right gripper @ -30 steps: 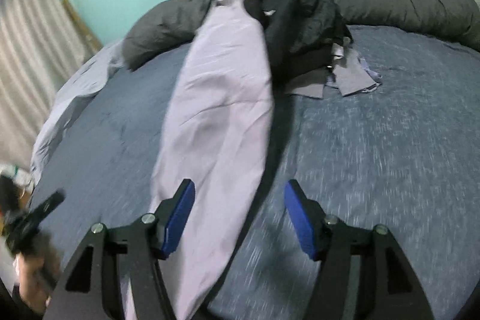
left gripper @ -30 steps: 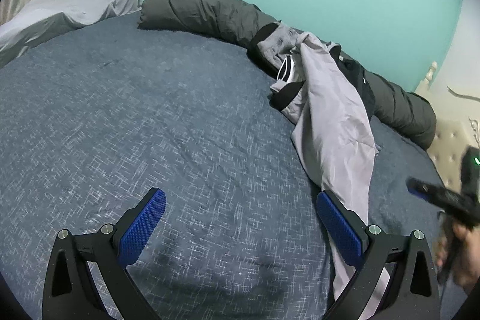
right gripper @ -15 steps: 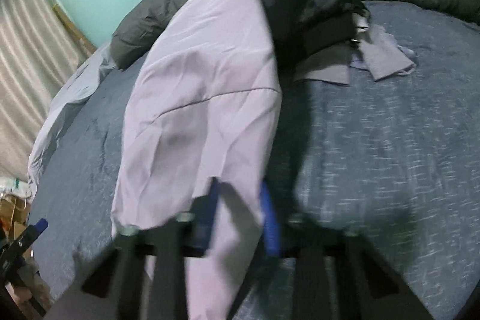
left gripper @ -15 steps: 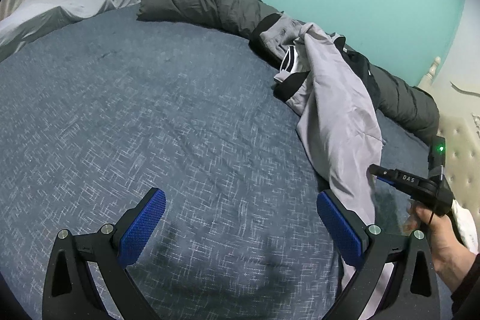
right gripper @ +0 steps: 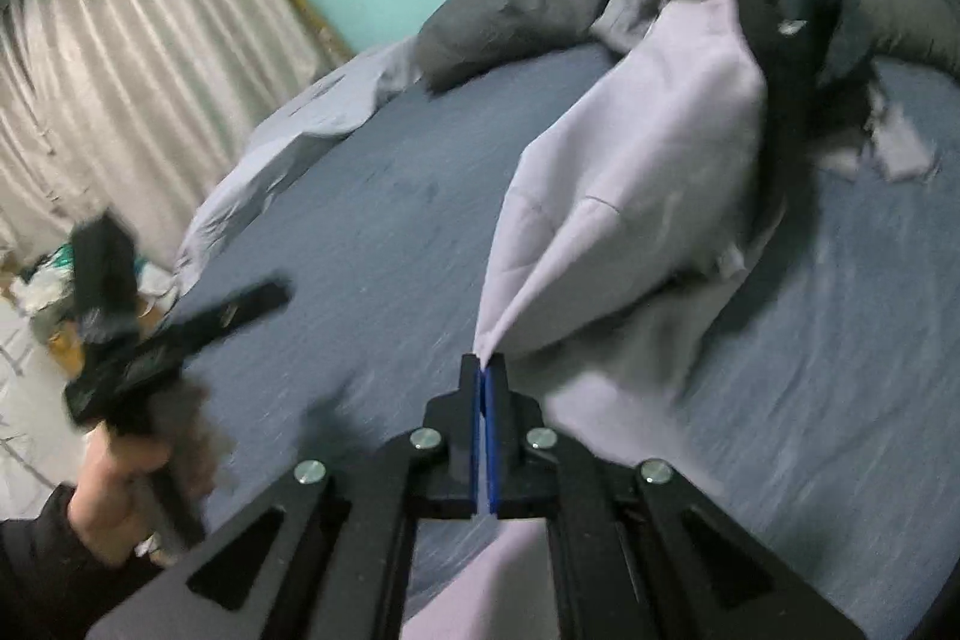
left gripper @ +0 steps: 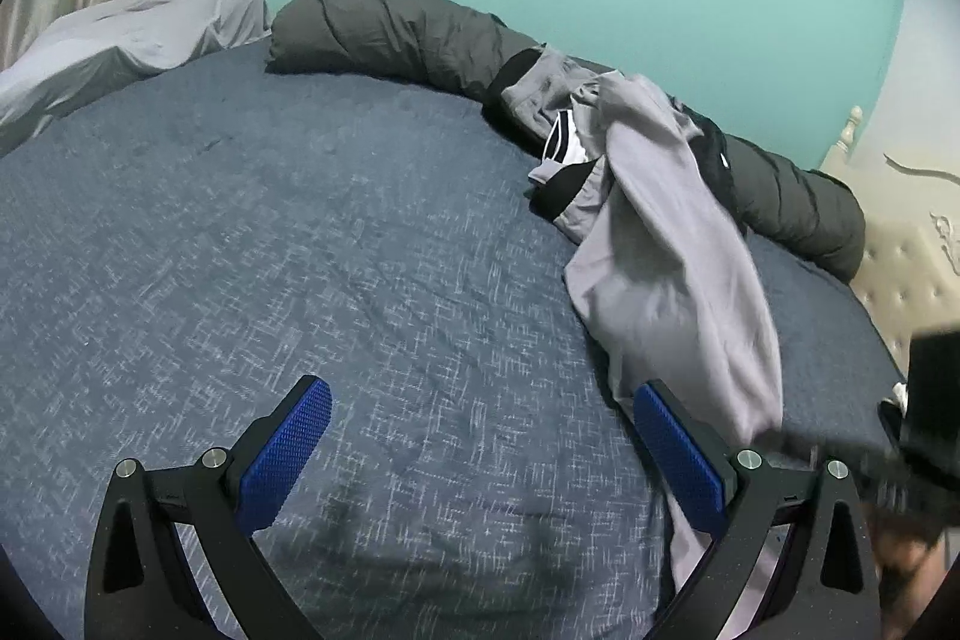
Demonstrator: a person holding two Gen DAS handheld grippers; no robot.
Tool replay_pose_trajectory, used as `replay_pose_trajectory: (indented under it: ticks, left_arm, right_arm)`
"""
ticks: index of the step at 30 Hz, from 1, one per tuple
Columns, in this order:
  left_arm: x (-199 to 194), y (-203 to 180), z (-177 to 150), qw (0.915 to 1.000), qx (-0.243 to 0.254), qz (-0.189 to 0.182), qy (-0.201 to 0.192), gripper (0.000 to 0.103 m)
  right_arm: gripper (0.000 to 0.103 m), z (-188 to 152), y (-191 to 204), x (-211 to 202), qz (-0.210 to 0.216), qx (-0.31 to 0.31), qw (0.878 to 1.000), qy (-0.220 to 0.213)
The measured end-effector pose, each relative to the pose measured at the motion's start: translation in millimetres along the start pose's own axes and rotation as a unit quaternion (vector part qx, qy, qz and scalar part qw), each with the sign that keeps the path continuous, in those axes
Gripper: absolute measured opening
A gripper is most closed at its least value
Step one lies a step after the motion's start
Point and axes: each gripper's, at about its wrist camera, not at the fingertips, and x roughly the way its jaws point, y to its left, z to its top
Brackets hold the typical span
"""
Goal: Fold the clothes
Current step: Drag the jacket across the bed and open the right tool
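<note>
A light lilac-grey garment (right gripper: 636, 172) stretches from a pile of clothes (left gripper: 576, 142) near the far bolster across the blue bed. My right gripper (right gripper: 483, 363) is shut on the garment's near edge and holds it lifted. In the left wrist view the same garment (left gripper: 678, 244) hangs down toward the right gripper's blurred body (left gripper: 924, 430). My left gripper (left gripper: 480, 451) is open and empty, low over the bare blue sheet, just left of the garment. In the right wrist view it appears as a blurred black shape (right gripper: 168, 334) in a hand.
A long dark grey bolster (left gripper: 420, 34) lies along the far edge by the teal wall. A pale grey pillow (left gripper: 120, 40) sits at the far left. Black and grey clothes (right gripper: 804, 34) lie in the pile. Curtains (right gripper: 120, 70) hang left; a tufted headboard (left gripper: 900, 268) stands right.
My right gripper closed on the lilac garment's edge and lifted it, pulling the cloth up and toward me. The left gripper stayed open over the sheet.
</note>
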Motion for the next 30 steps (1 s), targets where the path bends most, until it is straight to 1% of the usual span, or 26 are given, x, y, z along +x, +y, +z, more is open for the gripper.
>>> replay_pose_trajectory:
  ticks: [3, 5, 6, 7, 9, 11, 12, 13, 15, 18, 21, 22, 24, 28, 30]
  left_arm:
    - [-3, 3, -3, 0.9999, -0.009, -0.008, 0.006, 0.103]
    - [-3, 0, -5, 1.0, -0.003, -0.006, 0.008, 0.103]
    - [-3, -2, -6, 0.9999, 0.0, -0.007, 0.008, 0.103]
    - [-2, -4, -6, 0.9999, 0.002, -0.008, 0.008, 0.103]
    - [-1, -9, -7, 0.9999, 0.002, -0.013, 0.01, 0.103]
    - [1, -17, -7, 0.9997, 0.006, -0.022, 0.012, 0.103]
    - [2, -22, -8, 0.9996, 0.01, -0.024, 0.012, 0.103]
    - [2, -27, -8, 0.9994, 0.015, -0.027, 0.012, 0.103]
    - [5, -38, -7, 0.999, 0.026, -0.034, 0.015, 0.103]
    - [7, -58, -5, 0.9984, 0.041, -0.036, 0.014, 0.103]
    - [10, -80, -3, 0.9967, 0.057, -0.054, 0.022, 0.103]
    - [10, -87, -3, 0.996, 0.061, -0.06, 0.025, 0.103]
    - [11, -98, -4, 0.9945, 0.067, -0.075, 0.03, 0.103]
    - [12, -124, -9, 0.9902, 0.103, -0.086, 0.037, 0.103]
    - [16, -135, -13, 0.988, 0.123, -0.083, 0.043, 0.103]
  right_arm:
    - [0.001, -23, 17, 1, 0.027, -0.001, 0.999, 0.025]
    - [0.001, -32, 25, -2, 0.025, -0.004, 0.999, 0.036]
    - [0.001, -34, 25, -8, 0.013, 0.0, 0.999, 0.033]
    - [0.004, -35, 22, -16, 0.005, 0.01, 1.0, 0.023]
    - [0.006, -34, 13, -35, -0.021, 0.023, 1.0, -0.004]
    - [0.014, -32, 5, -54, -0.052, 0.034, 0.998, -0.031]
    - [0.028, -33, -1, -65, -0.069, 0.039, 0.996, -0.043]
    - [0.037, -35, -7, -75, -0.088, 0.043, 0.994, -0.054]
    - [0.042, -42, -19, -93, -0.117, 0.049, 0.989, -0.072]
    - [0.043, -57, -41, -111, -0.164, 0.066, 0.981, -0.085]
    - [0.044, -77, -59, -122, -0.19, 0.082, 0.974, -0.096]
    - [0.047, -82, -64, -124, -0.194, 0.088, 0.972, -0.1]
    - [0.05, -91, -72, -127, -0.195, 0.099, 0.969, -0.112]
    - [0.051, -104, -79, -125, -0.173, 0.117, 0.968, -0.14]
    - [0.051, -107, -81, -119, -0.155, 0.126, 0.969, -0.147]
